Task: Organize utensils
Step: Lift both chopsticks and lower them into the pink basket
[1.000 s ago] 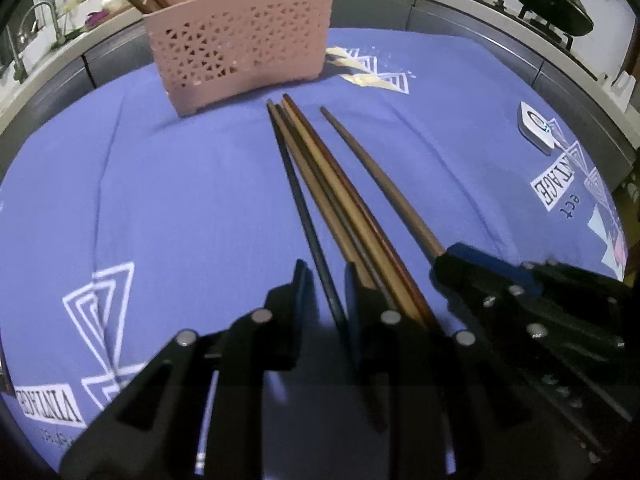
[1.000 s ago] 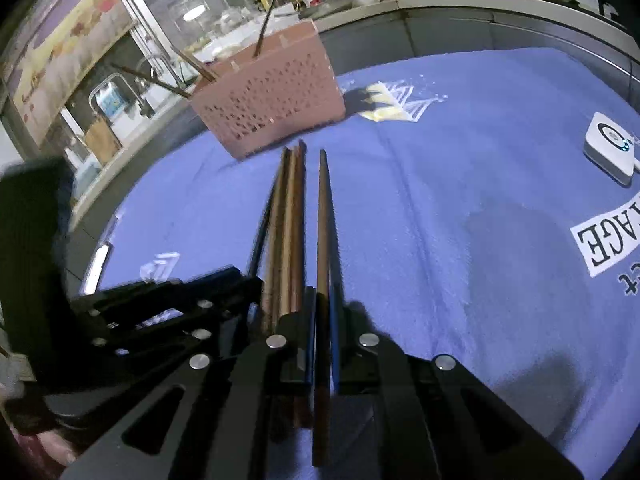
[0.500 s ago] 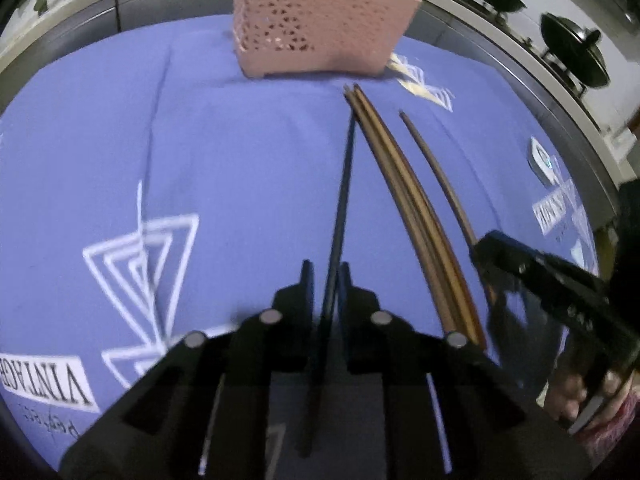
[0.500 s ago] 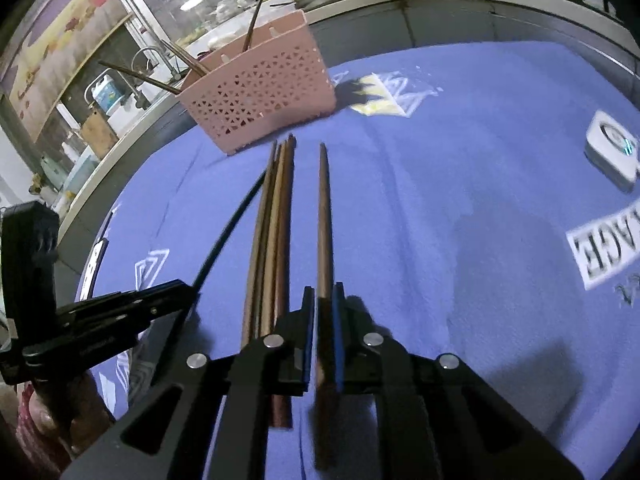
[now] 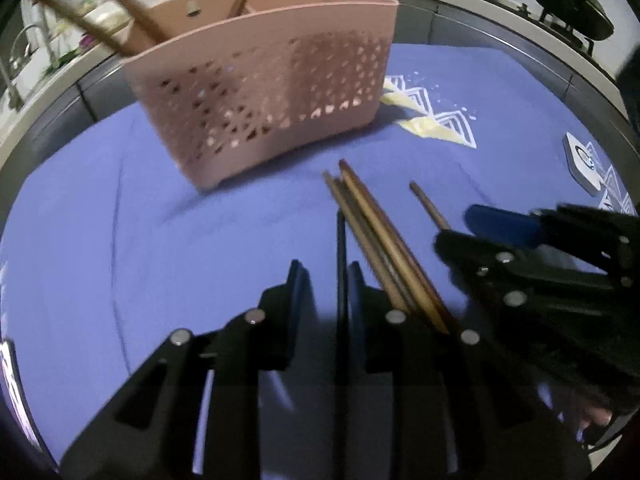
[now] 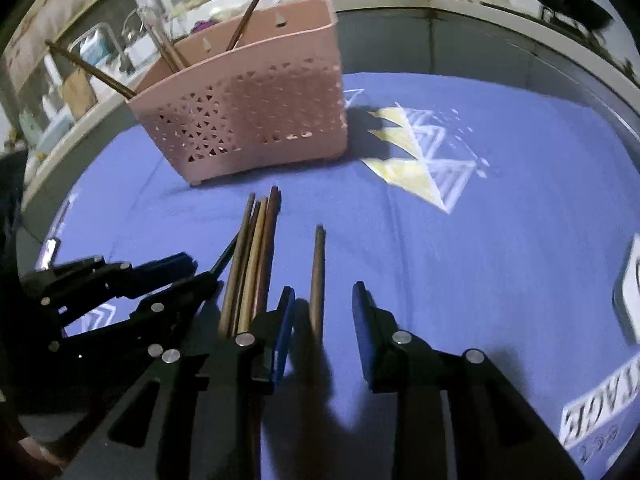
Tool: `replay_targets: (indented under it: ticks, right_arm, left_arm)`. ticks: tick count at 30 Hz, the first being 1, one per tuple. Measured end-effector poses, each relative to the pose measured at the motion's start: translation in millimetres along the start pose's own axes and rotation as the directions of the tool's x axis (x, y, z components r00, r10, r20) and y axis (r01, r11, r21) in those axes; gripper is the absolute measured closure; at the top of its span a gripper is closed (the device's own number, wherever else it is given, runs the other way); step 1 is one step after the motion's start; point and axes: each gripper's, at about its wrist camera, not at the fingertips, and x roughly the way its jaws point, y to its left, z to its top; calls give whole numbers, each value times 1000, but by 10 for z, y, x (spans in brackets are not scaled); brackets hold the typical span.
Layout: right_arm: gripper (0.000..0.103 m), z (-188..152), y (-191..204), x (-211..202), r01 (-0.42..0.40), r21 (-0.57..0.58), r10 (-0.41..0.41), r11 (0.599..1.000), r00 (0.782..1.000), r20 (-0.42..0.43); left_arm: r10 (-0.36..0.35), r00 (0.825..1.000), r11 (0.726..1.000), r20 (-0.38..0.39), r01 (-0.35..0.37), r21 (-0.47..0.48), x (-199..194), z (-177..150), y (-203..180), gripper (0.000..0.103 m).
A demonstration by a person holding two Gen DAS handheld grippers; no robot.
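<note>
A pink perforated basket (image 5: 260, 92) (image 6: 248, 112) stands at the far side of the blue cloth (image 5: 120, 240), with a few brown chopsticks (image 5: 120, 28) (image 6: 248, 8) leaning in it. My left gripper (image 5: 326, 280) is opening. A black chopstick (image 5: 341, 248) runs between its fingers, close to the right one with a gap on the left. My right gripper (image 6: 324, 308) is also opening, and a single brown chopstick (image 6: 318, 272) (image 5: 430, 208) sits between its pads, clear of both. A bundle of brown chopsticks (image 5: 380, 248) (image 6: 256, 248) lies between the two grippers.
A small white device (image 5: 580, 160) (image 6: 632, 292) sits on the cloth at the right. Behind the basket runs a grey counter edge (image 5: 480, 28), with dark pots (image 5: 568, 12) beyond it. White and yellow triangle prints (image 6: 420, 160) mark the cloth right of the basket.
Both grippers have moved toward the basket, which now looks much larger. Their jaws, earlier shut on the black and the single brown chopstick, have parted.
</note>
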Motion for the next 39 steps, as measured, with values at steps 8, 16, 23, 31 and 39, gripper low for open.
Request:
replay_targets:
  ticks: [8, 16, 23, 31, 39]
  right_arm:
    - [98, 149, -55, -423, -134, 41, 130, 990, 987, 96]
    - [98, 250, 62, -1385, -174, -17, 168, 985, 913, 371]
    - [98, 639, 299, -1802, -124, -55, 135, 991, 848, 512]
    - [98, 1513, 398, -1953, -116, -40, 117, 992, 787, 606]
    - [98, 2018, 574, -1614, -45, -63, 74, 997, 783, 618]
  left_arm:
    - [-101, 991, 993, 87, 106, -52, -431, 91, 307, 99]
    - [-121, 919, 979, 376, 173, -109, -1639, 144, 673, 99]
    - [-105, 854, 979, 509, 178, -97, -2240, 422, 681, 99]
    - [5, 795, 987, 606, 92, -128, -2602, 1227, 810, 99]
    - [56, 810, 979, 583, 68, -190, -2326, 1670, 1051, 99]
